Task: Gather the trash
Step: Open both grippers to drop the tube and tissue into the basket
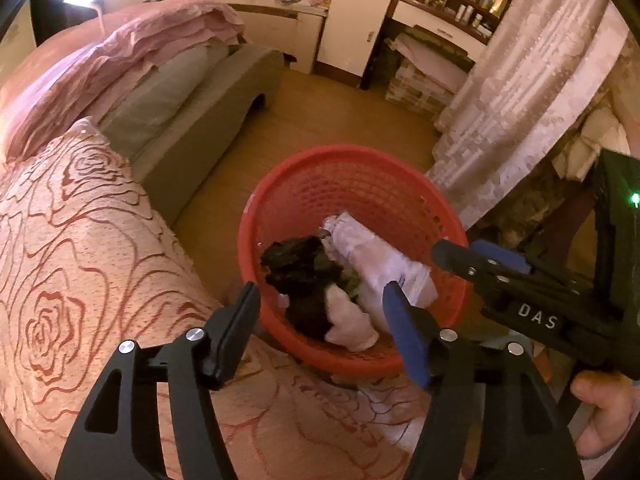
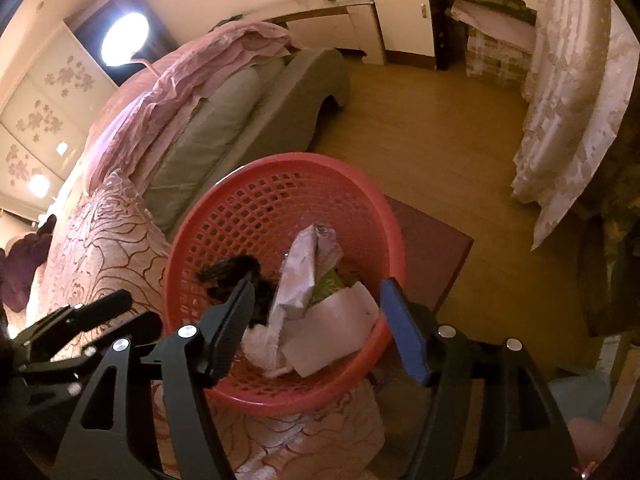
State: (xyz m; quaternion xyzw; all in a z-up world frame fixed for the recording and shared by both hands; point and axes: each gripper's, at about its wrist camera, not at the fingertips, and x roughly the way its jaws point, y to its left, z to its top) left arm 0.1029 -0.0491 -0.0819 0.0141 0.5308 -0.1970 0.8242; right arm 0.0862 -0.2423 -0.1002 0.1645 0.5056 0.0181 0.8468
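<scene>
Peeking beside the red basket (image 2: 256,200), a maroon stool (image 2: 432,248) escapes the left view.

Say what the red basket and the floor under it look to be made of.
Red basket: moulded plastic by the look, with a smooth, slightly glossy rim and regular lattice holes in the wall. Floor: probably wood or laminate with a satin finish, since it is warm tan and faintly streaked like grain.

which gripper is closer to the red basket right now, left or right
Right, though it's close. The right gripper hangs open over the red basket's near rim, above the trash. The left gripper is also open at the near rim, a little farther back on the bed side.
</scene>
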